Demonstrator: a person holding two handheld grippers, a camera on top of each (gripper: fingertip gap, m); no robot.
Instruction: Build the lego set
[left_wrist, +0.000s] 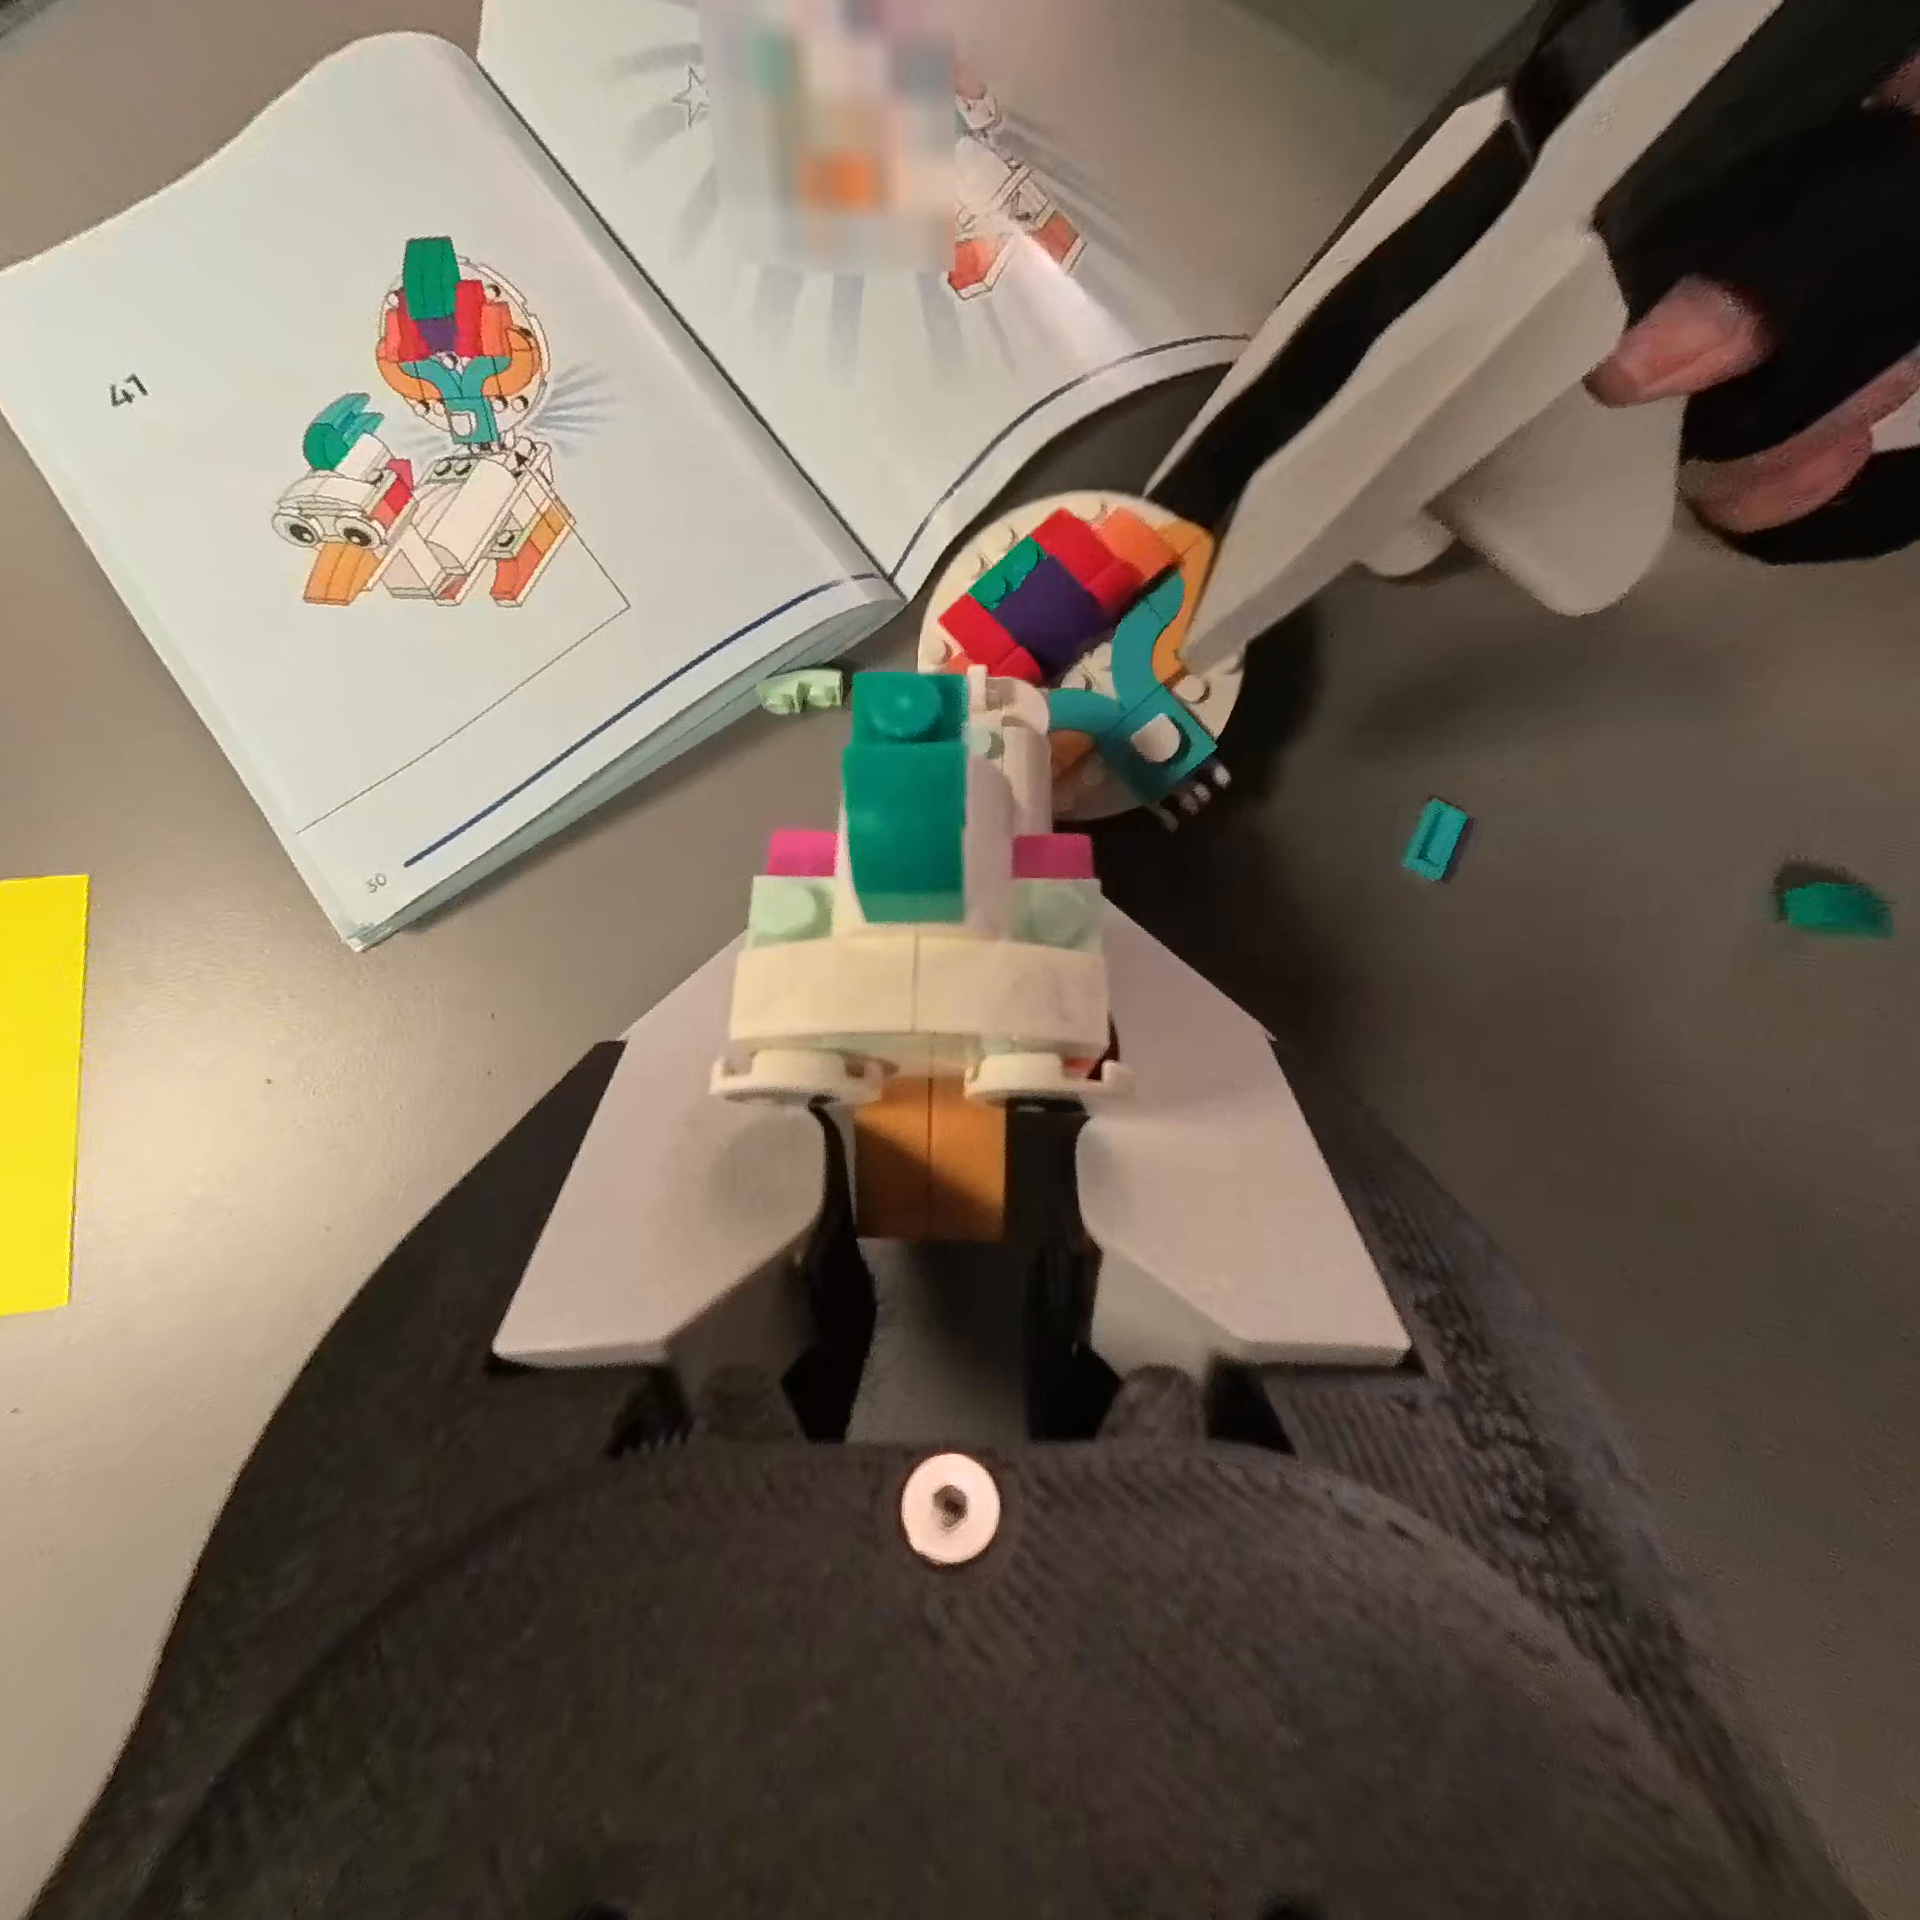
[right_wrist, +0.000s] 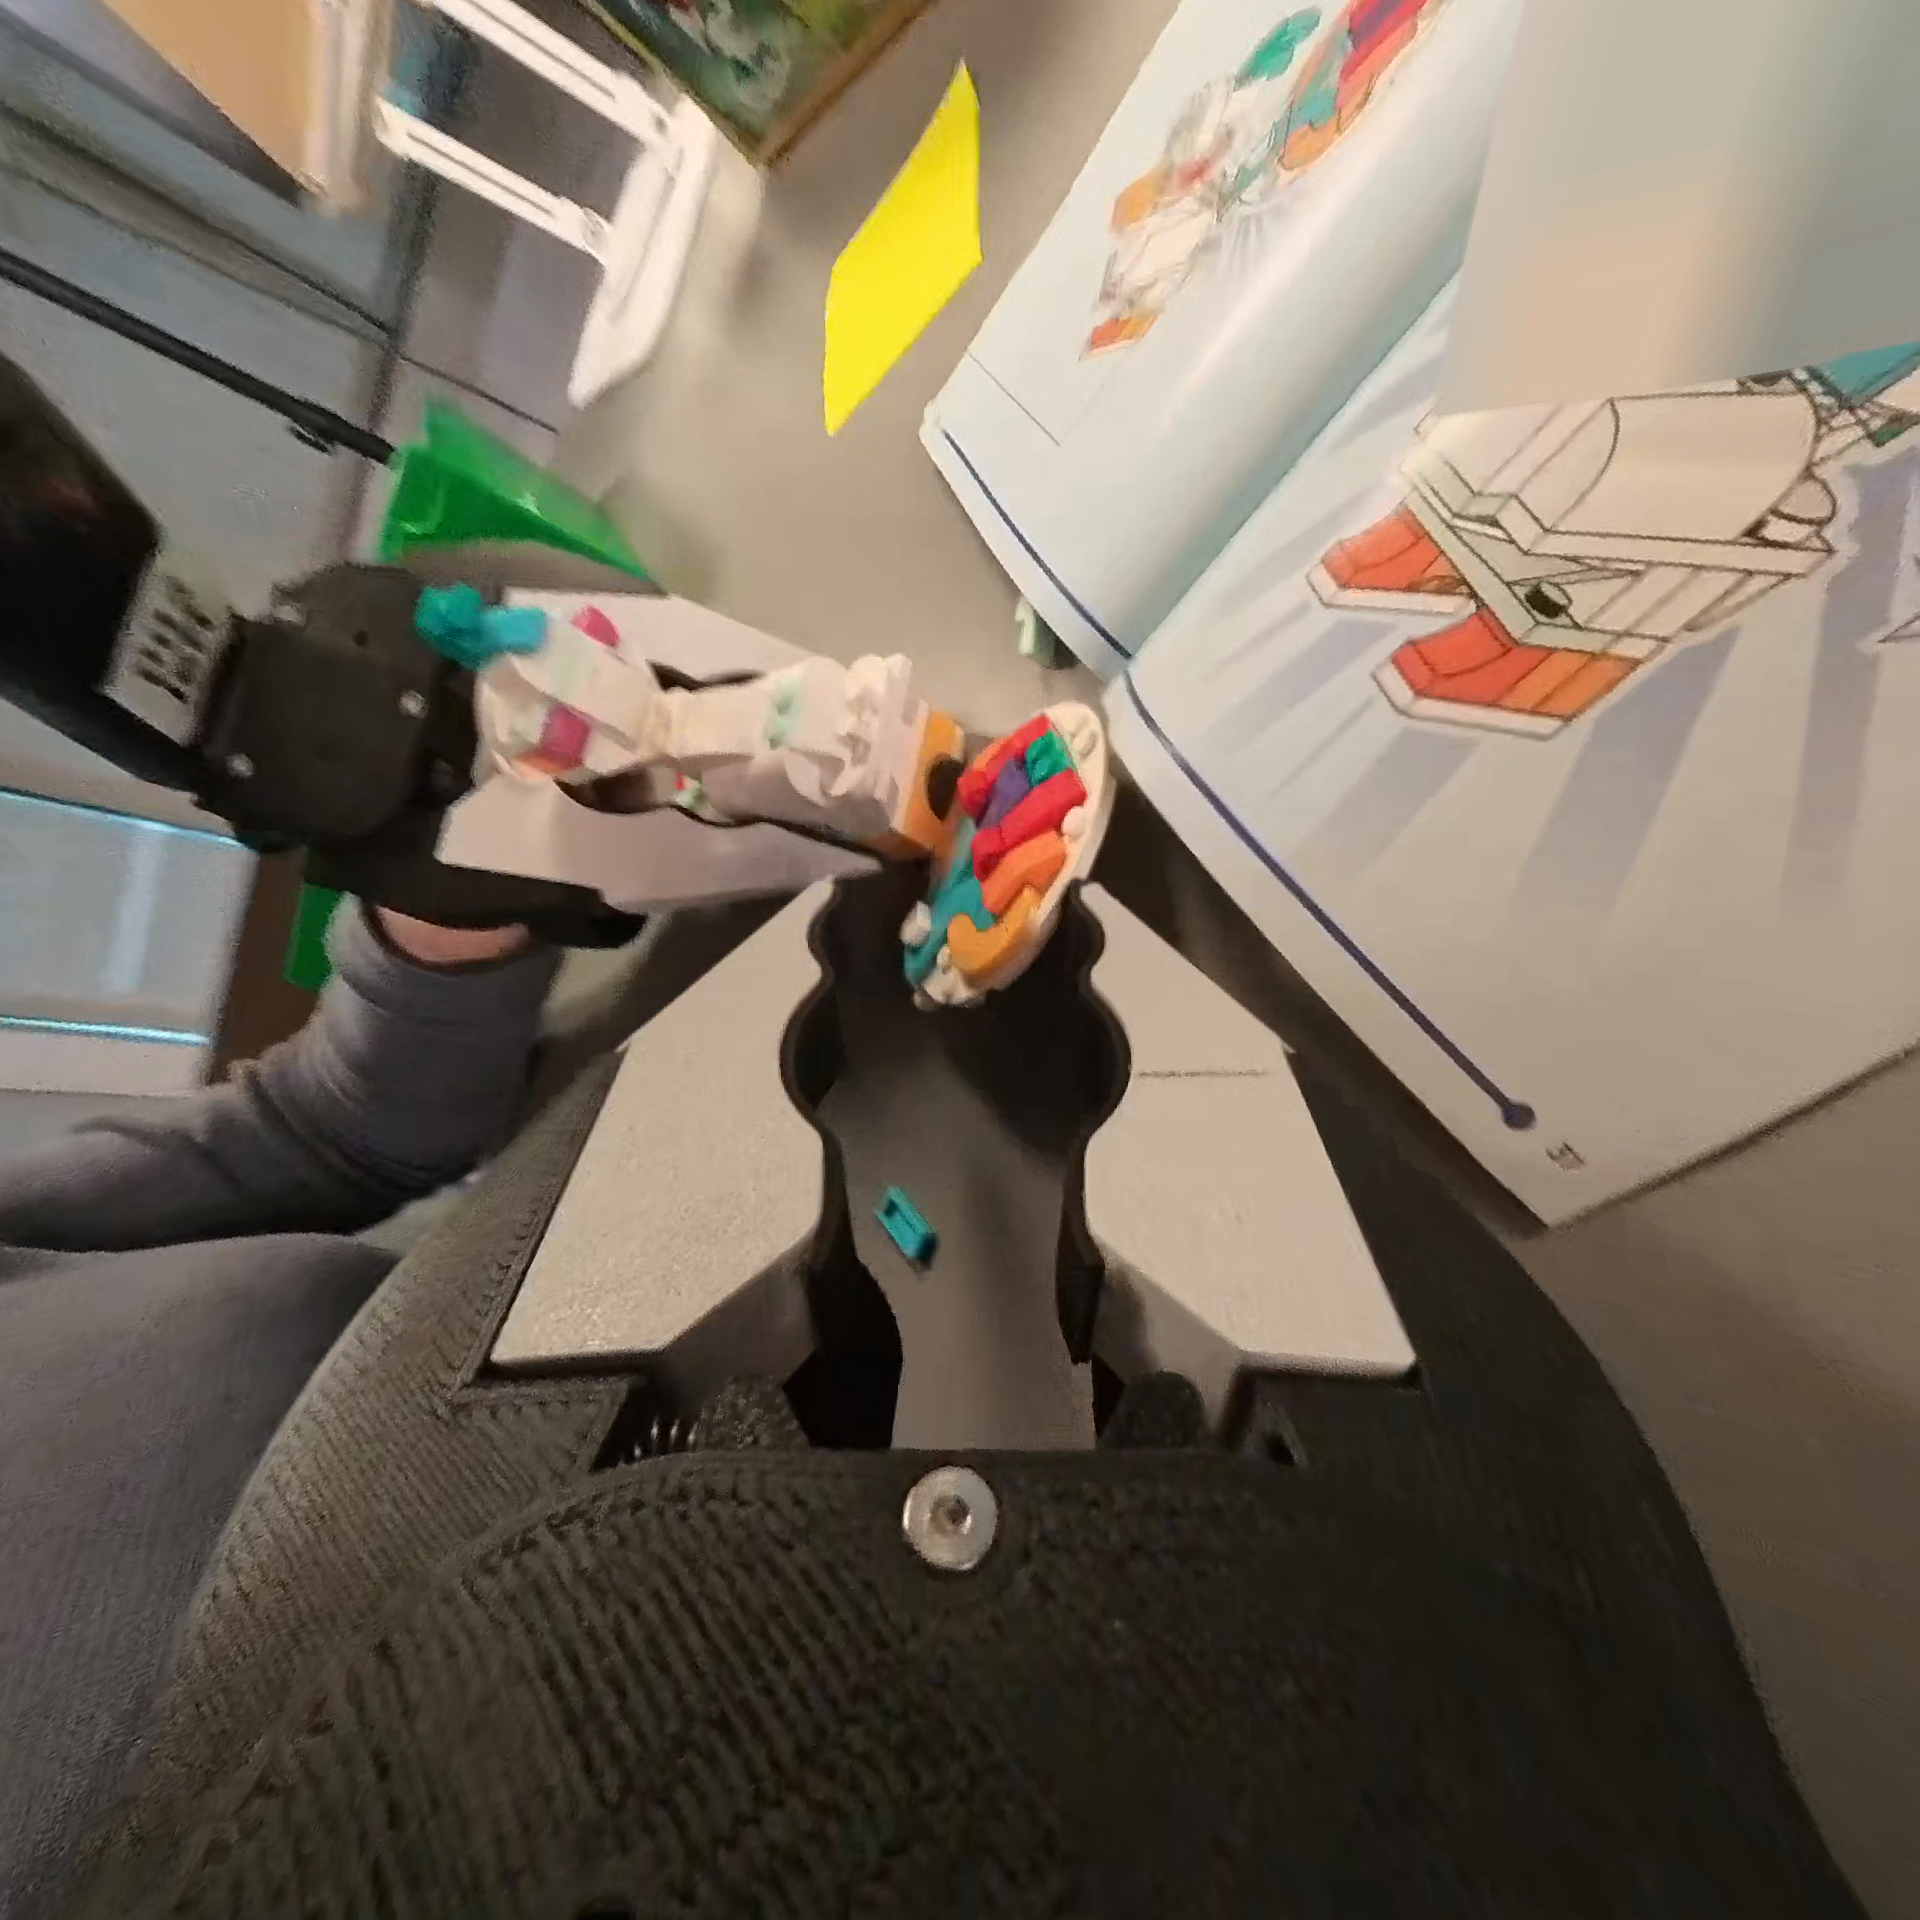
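A grey table (left_wrist: 208, 1143) carries an open instruction booklet (left_wrist: 343, 436), a yellow sheet (left_wrist: 36, 1091) and two loose teal bricks (left_wrist: 1434, 840)

Mosaic-blurred right page of the instruction booklet (left_wrist: 862, 135).

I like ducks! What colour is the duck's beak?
Orange. The beak sits between the left gripper's fingers, clearest in the left wrist view.

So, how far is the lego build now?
Done: the white bird body and the round colourful tail disc are each assembled. In hand: the left gripper holds the body, the right gripper holds the disc, close together. Left: joining them; two teal pieces lie loose on the table.
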